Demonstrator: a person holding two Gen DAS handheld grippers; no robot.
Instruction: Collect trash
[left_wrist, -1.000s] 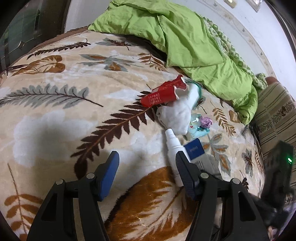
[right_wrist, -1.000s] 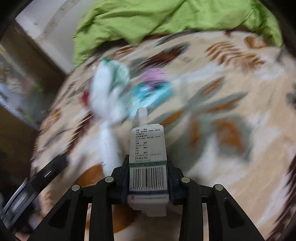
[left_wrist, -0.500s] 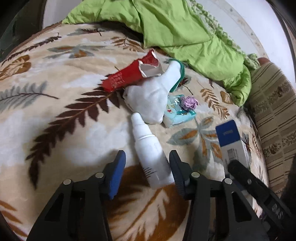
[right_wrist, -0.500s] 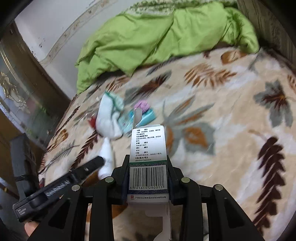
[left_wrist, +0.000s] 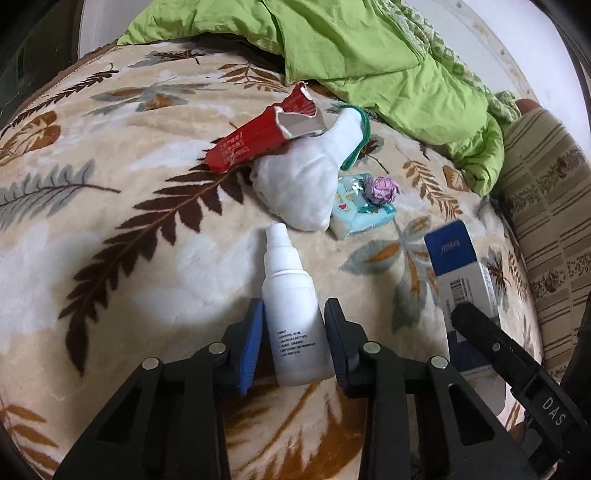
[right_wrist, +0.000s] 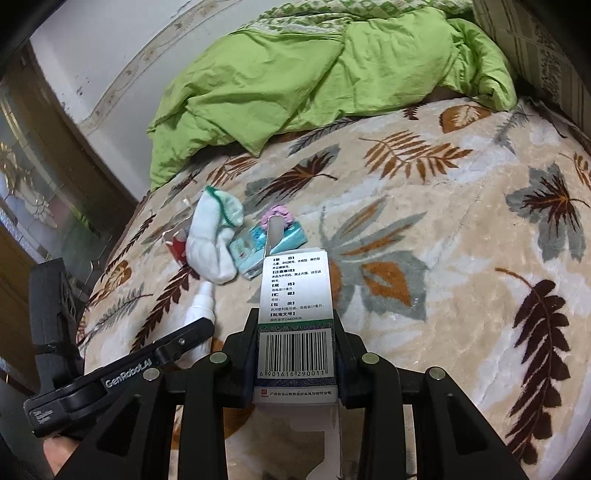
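Note:
My left gripper (left_wrist: 293, 317) is shut on a white plastic bottle (left_wrist: 291, 306) that lies on the leaf-print blanket (left_wrist: 147, 184); the bottle also shows in the right wrist view (right_wrist: 201, 314). My right gripper (right_wrist: 297, 332) is shut on a white and blue medicine box (right_wrist: 295, 314) and holds it above the blanket; the box shows at the right of the left wrist view (left_wrist: 461, 280). Farther back lie a torn red box (left_wrist: 258, 136), a white sock (left_wrist: 306, 184), a teal tissue pack (left_wrist: 360, 214) and a purple crumpled wrapper (left_wrist: 382, 188).
A green quilt (left_wrist: 369, 55) is bunched at the back of the bed. A striped pillow (left_wrist: 550, 221) lies at the right. A dark wooden cabinet (right_wrist: 37, 184) stands past the bed's left edge in the right wrist view.
My left gripper moved forward around the white bottle and closed on it. My right gripper, holding the box, lifted and drew back from the pile.

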